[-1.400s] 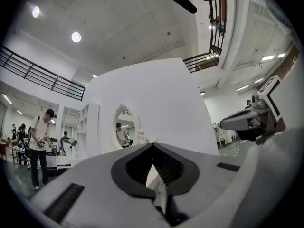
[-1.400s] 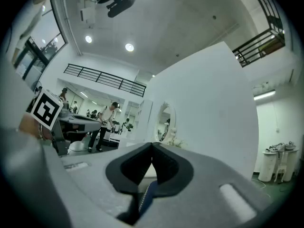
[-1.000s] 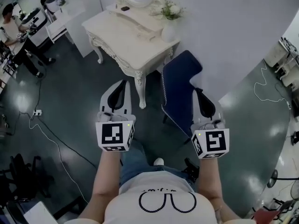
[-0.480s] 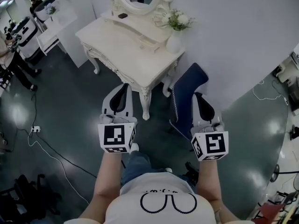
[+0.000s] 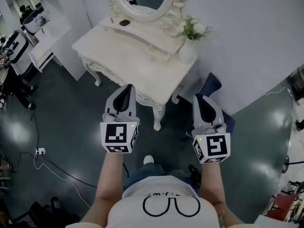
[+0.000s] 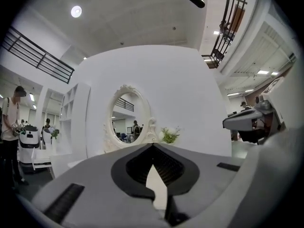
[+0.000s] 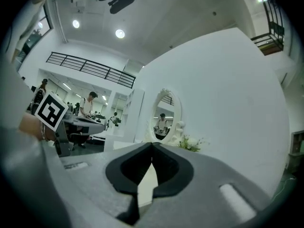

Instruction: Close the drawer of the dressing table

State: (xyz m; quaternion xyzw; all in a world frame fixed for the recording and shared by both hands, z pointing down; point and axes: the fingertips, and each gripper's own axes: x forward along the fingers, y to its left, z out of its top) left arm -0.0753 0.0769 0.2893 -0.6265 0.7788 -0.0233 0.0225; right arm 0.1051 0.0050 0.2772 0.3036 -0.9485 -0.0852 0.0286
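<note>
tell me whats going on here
A person stands facing a white dressing table, a gripper in each hand. The left gripper and right gripper are both shut and empty, held level short of the table, touching nothing. A small drawer on the tabletop near the flower vase looks pulled out, untouched.

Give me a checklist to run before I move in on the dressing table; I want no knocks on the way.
1. Left gripper jaws together, empty: ok.
2. Right gripper jaws together, empty: ok.
3. Dressing table ahead of both grippers, untouched: ok.
4. Open drawer located: cannot tell.
5. Vase upright near the table's right end: ok.
6. Blue chair clear of the right gripper's path: cannot tell.
</note>
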